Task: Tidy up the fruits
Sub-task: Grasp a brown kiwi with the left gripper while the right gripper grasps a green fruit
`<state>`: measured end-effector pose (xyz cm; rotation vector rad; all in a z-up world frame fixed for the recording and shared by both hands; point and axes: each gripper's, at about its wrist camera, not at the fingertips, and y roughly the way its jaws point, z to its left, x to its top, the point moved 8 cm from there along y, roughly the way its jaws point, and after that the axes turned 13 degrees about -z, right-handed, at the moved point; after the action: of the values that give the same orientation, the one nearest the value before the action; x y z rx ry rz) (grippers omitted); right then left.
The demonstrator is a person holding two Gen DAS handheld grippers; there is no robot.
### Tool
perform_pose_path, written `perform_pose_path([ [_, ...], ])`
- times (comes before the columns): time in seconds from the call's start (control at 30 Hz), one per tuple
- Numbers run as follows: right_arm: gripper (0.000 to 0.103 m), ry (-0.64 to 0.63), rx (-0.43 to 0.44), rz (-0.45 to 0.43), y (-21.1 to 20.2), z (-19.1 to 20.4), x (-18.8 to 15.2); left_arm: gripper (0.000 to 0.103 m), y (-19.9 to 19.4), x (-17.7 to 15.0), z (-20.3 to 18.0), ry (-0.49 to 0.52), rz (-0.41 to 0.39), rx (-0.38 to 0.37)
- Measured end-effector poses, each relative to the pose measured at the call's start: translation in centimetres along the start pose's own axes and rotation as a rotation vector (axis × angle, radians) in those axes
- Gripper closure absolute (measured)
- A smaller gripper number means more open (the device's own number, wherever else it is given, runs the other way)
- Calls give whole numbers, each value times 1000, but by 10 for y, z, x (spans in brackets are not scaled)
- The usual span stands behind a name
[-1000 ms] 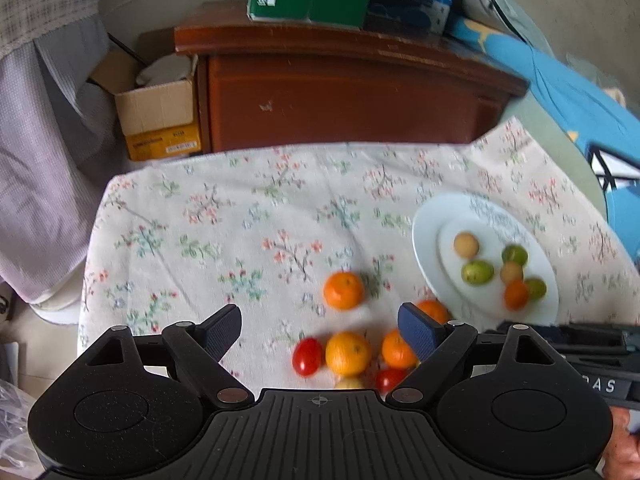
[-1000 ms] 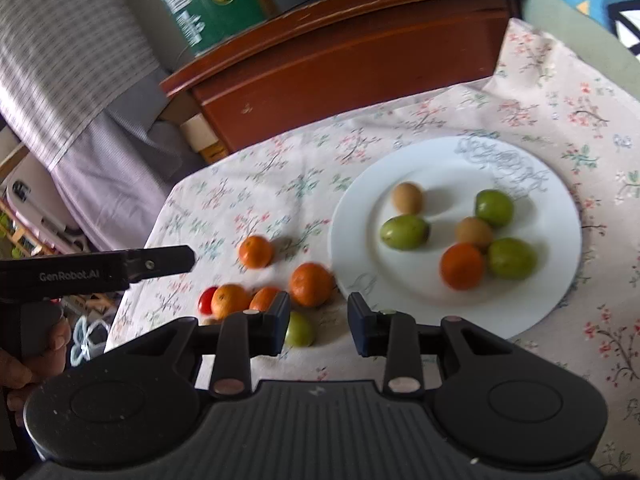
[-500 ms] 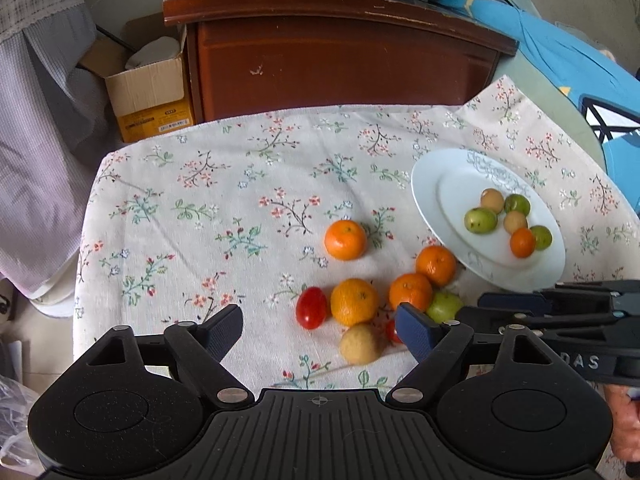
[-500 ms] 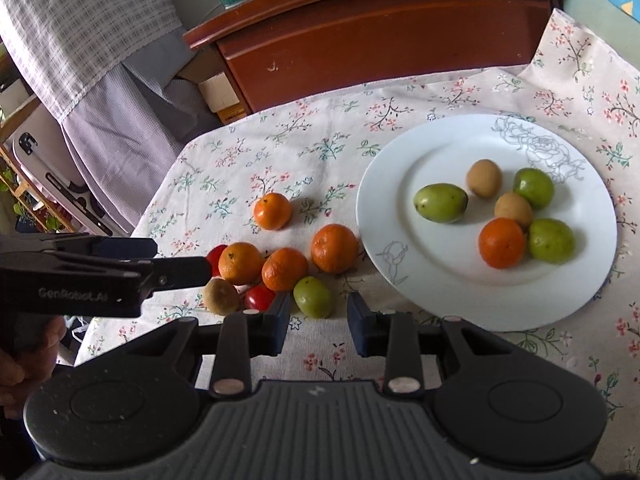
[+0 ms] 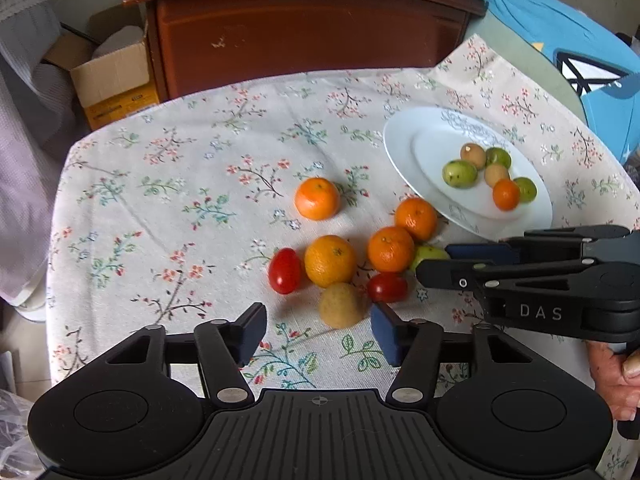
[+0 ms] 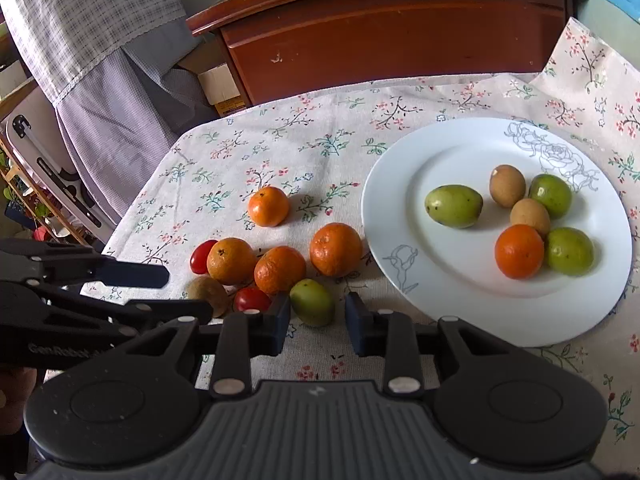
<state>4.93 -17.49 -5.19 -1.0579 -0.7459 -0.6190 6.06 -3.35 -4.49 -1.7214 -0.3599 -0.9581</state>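
A white plate on the right holds several green, tan and orange fruits. Left of it, on the flowered cloth, lie several oranges, two red tomatoes, a tan fruit and a green fruit. My left gripper hovers low over the tan fruit. Its jaws are closing, with the fruit at their tips and untouched. My right gripper has narrow, closing jaws around the green fruit. A gap still shows on the fruit's right side.
A brown wooden cabinet stands behind the table, with a cardboard box to its left. Grey checked cloth hangs at the left edge. A person's hand holds the right gripper. Blue fabric lies at the far right.
Both grippers have come down and closer to the loose fruit. The left jaws have narrowed and now frame the tan fruit. The right fingertips have reached the green fruit.
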Motion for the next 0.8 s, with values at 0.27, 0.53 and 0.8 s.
perform_pose_path([
  [0.27,79,14,0,7,-2,-2,1,59,8,-4,-7,26,1,-14],
  [0.53,79,24,-3,16,-2,-2,1,78,11,-3,-14,71,-18,-37],
  [0.8,79,48,12,23,-7,-2,2,78,3,-1,-16,77,-25,-42],
])
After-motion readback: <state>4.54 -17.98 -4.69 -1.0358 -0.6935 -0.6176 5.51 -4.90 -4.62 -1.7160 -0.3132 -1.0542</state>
